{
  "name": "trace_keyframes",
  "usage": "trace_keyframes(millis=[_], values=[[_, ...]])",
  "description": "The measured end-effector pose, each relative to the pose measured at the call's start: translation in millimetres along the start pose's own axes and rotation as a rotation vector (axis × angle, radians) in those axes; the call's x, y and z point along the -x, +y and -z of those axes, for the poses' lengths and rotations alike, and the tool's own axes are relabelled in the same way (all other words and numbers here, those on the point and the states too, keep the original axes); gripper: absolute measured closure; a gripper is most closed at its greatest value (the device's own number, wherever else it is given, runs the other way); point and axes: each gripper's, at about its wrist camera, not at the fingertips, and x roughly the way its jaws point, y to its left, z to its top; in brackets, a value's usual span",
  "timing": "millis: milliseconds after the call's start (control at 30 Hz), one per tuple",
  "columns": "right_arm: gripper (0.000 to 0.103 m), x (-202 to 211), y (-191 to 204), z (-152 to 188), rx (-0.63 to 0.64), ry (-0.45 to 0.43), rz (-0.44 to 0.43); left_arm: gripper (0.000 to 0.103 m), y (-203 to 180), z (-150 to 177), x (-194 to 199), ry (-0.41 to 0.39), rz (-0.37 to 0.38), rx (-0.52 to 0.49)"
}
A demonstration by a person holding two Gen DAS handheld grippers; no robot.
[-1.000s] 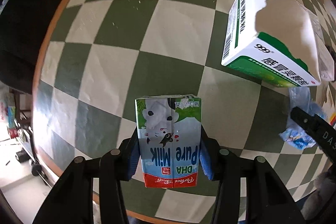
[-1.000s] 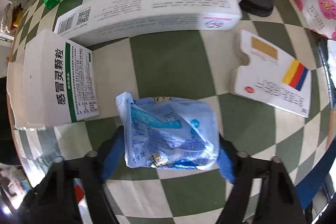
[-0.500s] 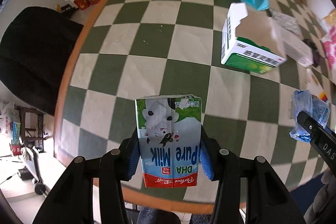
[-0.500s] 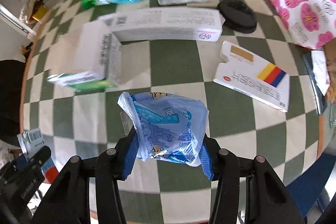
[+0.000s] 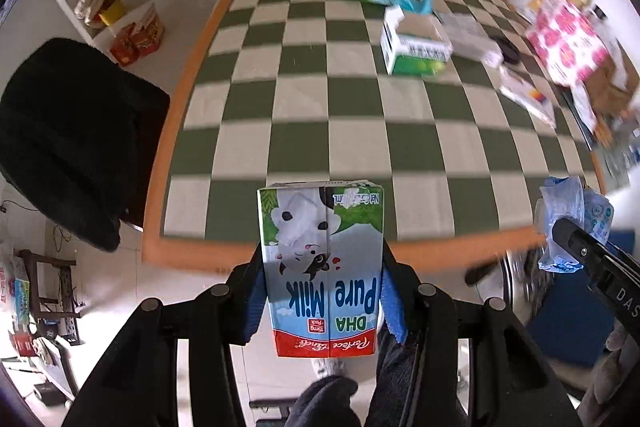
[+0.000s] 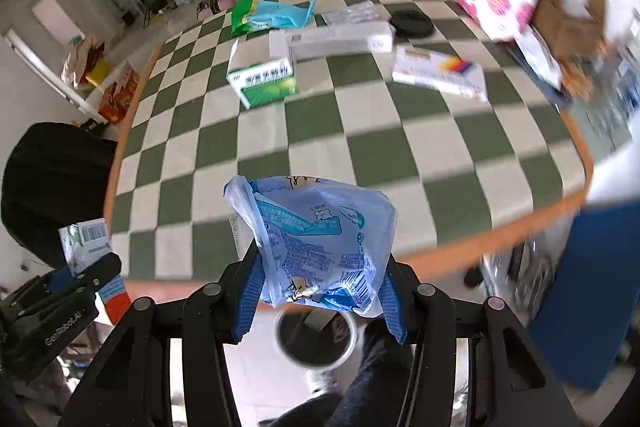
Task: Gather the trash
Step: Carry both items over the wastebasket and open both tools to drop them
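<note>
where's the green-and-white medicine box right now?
Green-and-white medicine box lies on the checkered table, far half in the right wrist view, just in front of the long white box and near the green-blue packet.

Between the blue-padded left fingers [image 5: 256, 301] sits a milk carton [image 5: 322, 267], green, pale blue and white with a red band. Between the right fingers' blue pads [image 6: 390, 303] is a translucent blue printed wrapper [image 6: 316, 247]. Beyond both fingertips spreads a green-and-cream checkered tablecloth [image 5: 304, 115], orange-edged.
</note>
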Motion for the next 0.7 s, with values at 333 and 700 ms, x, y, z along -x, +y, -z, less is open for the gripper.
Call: trace_keyframes(millis=[333, 700], values=[[0.050, -17.0, -18.5, 119.9, -0.061, 0.152, -0.025, 0.058, -7.5, 85.0, -64.4, 0.176, 0.069, 0.002], [0.050, -206.1, -70.5, 246.7, -0.141, 0.393, -0.067, 0.058, 10.4, 180.5, -277.6, 0.447, 0.168, 0.172]])
